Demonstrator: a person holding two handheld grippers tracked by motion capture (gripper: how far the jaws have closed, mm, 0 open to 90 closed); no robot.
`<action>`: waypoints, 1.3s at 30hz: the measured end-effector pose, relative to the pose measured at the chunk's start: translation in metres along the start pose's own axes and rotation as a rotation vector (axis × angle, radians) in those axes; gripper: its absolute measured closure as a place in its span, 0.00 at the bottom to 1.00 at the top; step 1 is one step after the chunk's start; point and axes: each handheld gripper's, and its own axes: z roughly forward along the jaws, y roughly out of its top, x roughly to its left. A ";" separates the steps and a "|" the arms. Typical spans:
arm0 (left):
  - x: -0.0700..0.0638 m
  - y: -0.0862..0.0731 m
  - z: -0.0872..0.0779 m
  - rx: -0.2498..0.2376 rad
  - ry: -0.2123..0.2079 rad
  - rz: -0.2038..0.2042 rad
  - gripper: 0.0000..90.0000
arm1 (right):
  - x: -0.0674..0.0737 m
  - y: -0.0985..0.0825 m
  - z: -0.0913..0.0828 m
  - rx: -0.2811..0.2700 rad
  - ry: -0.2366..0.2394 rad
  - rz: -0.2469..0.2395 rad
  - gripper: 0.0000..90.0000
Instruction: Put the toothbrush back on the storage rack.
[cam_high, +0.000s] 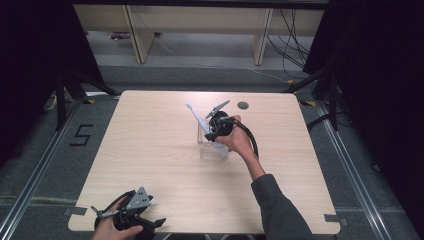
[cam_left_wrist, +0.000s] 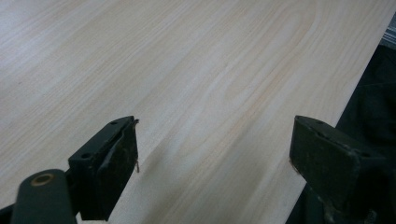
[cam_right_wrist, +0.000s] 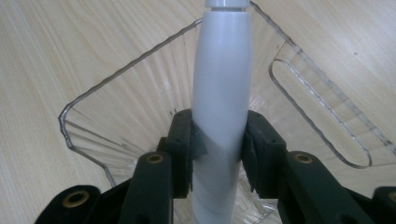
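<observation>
Right gripper: jaws pinched on the grey-white toothbrush handle, pads pressing both its sides, right over the clear holder.
Toothbrush: long axis tilted, bristle head up and toward the far left, lower end down inside the clear acrylic holder.
Key relation: handle ran straight along the jaws and into the holder's open mouth; probably a matter of lowering or lifting along that axis.
Left gripper: jaws wide apart, nothing between them, at the table's near edge, well away from the holder.
In the way: the holder's thin walls just beside the jaws; bare wooden table around it.
</observation>
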 end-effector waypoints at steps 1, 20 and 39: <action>0.000 0.000 0.000 0.000 -0.001 0.000 0.16 | 0.000 0.000 0.000 0.000 0.000 0.000 0.74; 0.000 0.000 0.000 0.000 0.000 -0.001 0.16 | 0.000 -0.002 -0.028 -0.107 -0.012 0.025 0.64; -0.001 0.000 0.001 0.004 -0.002 -0.002 0.16 | 0.001 -0.006 -0.051 -0.172 -0.026 -0.021 0.60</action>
